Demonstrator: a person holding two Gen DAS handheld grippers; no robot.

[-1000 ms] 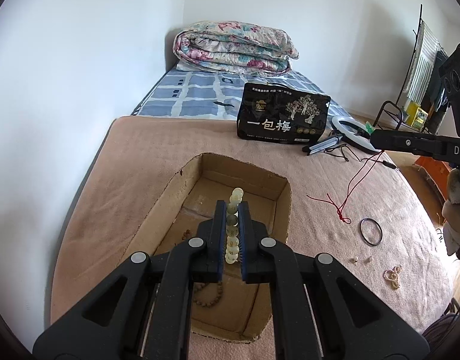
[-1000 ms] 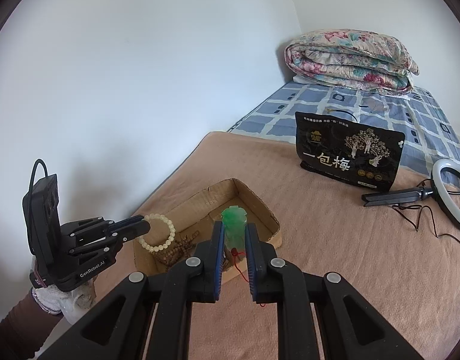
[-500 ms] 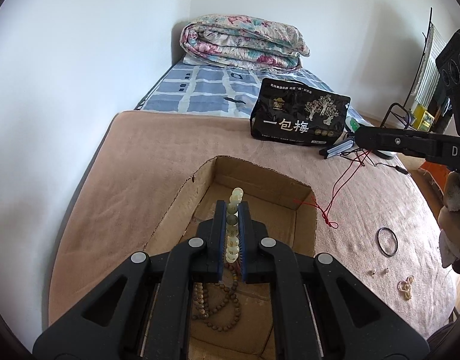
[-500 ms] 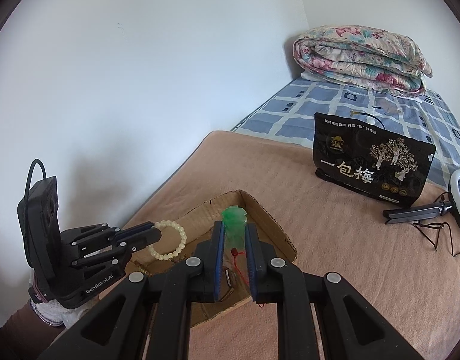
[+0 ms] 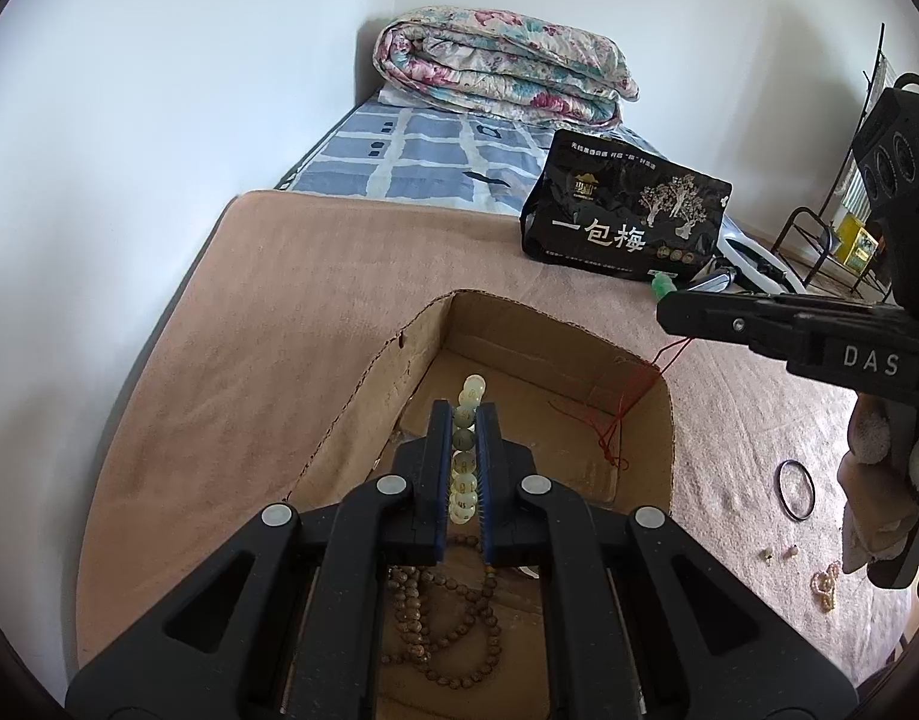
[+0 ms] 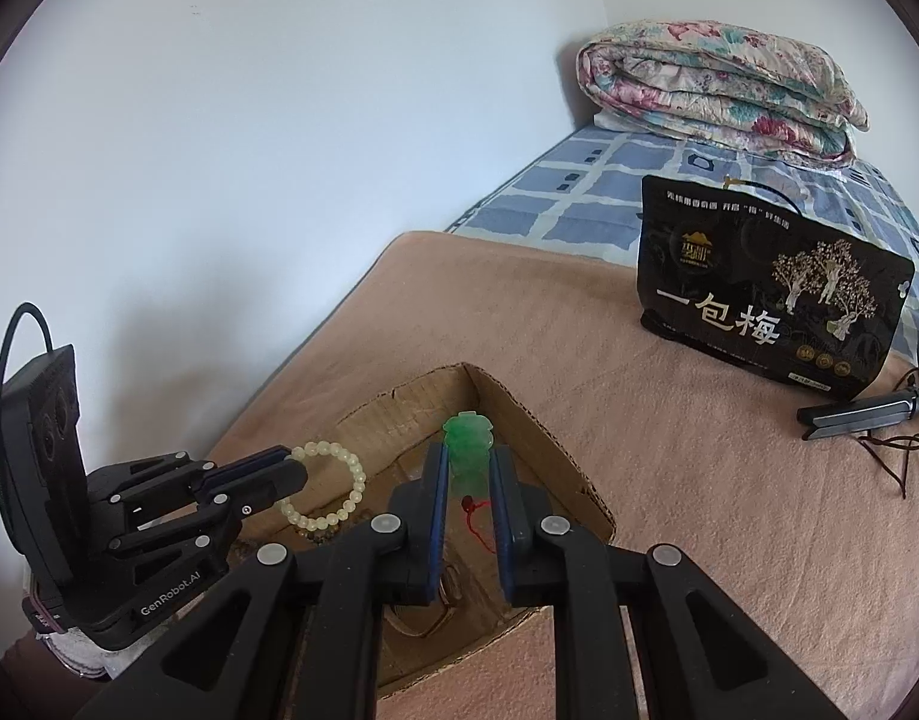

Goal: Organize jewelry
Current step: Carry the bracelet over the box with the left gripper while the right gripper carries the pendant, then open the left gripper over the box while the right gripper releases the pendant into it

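My left gripper [image 5: 463, 414] is shut on a pale bead bracelet [image 5: 466, 456], held over the open cardboard box [image 5: 663, 420]. From the right wrist view the same bracelet [image 6: 330, 483] hangs as a ring from the left gripper [image 6: 291, 468]. My right gripper [image 6: 468, 459] is shut on a green jade pendant [image 6: 468, 441], above the box [image 6: 555, 450]; its red cord [image 5: 630, 405] trails down into the box. A brown bead necklace [image 5: 453, 630] lies on the box floor.
A black snack bag [image 5: 621, 213] stands behind the box on the brown blanket [image 5: 267, 348]. A black ring [image 5: 794, 489] and small pale pieces [image 5: 824, 582] lie to the right. A folded floral quilt [image 5: 501, 72] and a ring light [image 5: 753, 255] sit farther back.
Both grippers have moved forward and down over the box with their pieces still held. The red cord now hangs inside the box instead of lying on the blanket.
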